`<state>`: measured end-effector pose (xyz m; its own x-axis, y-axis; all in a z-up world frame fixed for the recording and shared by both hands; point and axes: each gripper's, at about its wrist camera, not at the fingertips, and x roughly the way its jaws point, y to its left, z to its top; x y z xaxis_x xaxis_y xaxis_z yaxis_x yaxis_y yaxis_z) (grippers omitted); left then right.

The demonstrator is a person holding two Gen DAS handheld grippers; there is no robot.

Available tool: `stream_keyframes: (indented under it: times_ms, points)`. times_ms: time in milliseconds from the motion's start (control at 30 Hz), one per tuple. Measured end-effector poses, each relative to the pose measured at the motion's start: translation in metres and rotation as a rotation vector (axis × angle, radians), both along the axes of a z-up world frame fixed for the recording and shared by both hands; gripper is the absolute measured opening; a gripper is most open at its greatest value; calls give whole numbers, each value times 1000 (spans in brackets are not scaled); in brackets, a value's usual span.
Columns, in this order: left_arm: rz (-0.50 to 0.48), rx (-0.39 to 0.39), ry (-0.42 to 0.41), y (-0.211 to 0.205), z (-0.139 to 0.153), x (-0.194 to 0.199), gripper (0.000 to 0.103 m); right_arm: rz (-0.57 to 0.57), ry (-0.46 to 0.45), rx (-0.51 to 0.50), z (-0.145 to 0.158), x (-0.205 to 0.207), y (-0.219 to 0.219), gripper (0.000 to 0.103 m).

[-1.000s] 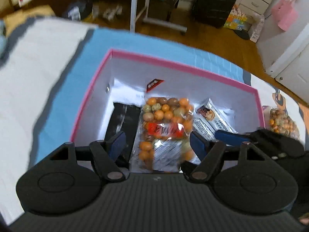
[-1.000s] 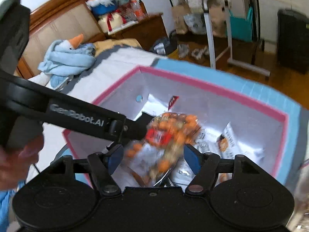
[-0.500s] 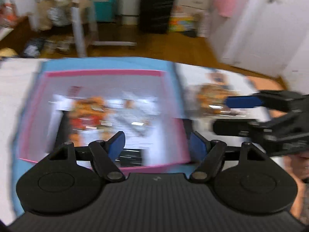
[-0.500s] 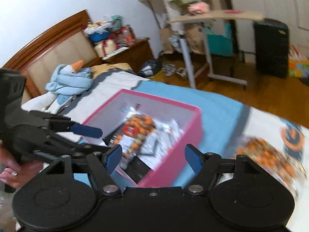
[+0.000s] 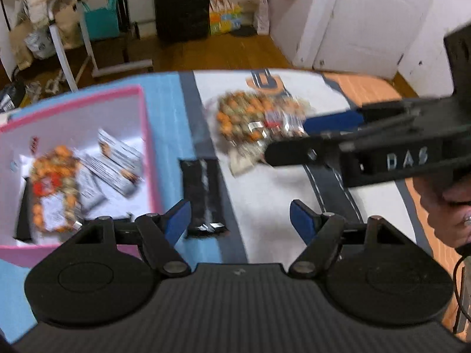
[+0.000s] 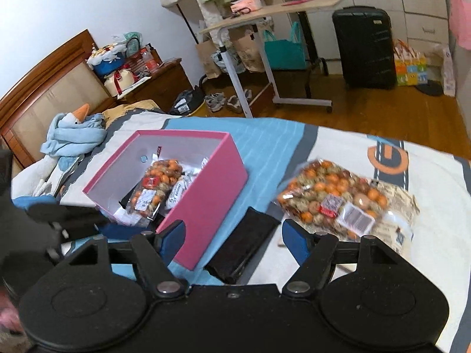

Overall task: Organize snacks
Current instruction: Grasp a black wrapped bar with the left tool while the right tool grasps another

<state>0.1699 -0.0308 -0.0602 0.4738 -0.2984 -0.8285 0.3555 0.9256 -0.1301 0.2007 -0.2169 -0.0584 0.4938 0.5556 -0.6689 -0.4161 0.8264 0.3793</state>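
A pink box (image 5: 147,135) (image 6: 206,200) stands on the bed. In it lie a bag of orange round snacks (image 5: 53,185) (image 6: 156,188) and white packets (image 5: 117,161) (image 6: 182,188). To its right a black packet (image 5: 203,194) (image 6: 247,244) lies on the cover, and beyond that a second bag of round snacks (image 5: 250,120) (image 6: 332,191). My left gripper (image 5: 240,210) hovers above the black packet, its jaws closing with nothing in them. My right gripper (image 6: 233,226) (image 5: 287,138) is open and empty, near the second bag.
A plush goose wrapped in blue cloth (image 6: 73,135) lies by the wooden headboard. Past the bed's far edge are wood floor, a rolling table (image 6: 265,14) and a black suitcase (image 6: 365,47). A person's hand (image 5: 447,211) holds the right gripper.
Both grippers have swung from over the box to the right, above the bed cover. The black packet and the second snack bag have come into view.
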Motion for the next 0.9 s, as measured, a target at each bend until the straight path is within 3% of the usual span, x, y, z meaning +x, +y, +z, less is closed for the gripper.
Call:
stream_keyframes:
  times_ms: [133, 267, 400, 567, 767, 900]
  points:
    - [-14, 18, 25, -20, -20, -1, 70, -11, 39, 11, -10, 4, -7, 77]
    - [-2, 92, -41, -35, -37, -4, 67, 13, 107, 45, -26, 11, -10, 75]
    - [38, 137, -41, -43, -63, 4, 63, 13, 224, 72, -56, 29, -5, 63]
    - [92, 215, -72, -49, -91, 5, 56, 52, 347, 77, -97, 58, 8, 58]
    - [147, 267, -100, -48, -107, 7, 49, 130, 366, 52, -126, 69, 38, 58]
    - [214, 255, -118, -41, -109, 10, 36, 160, 355, 61, -133, 68, 51, 58]
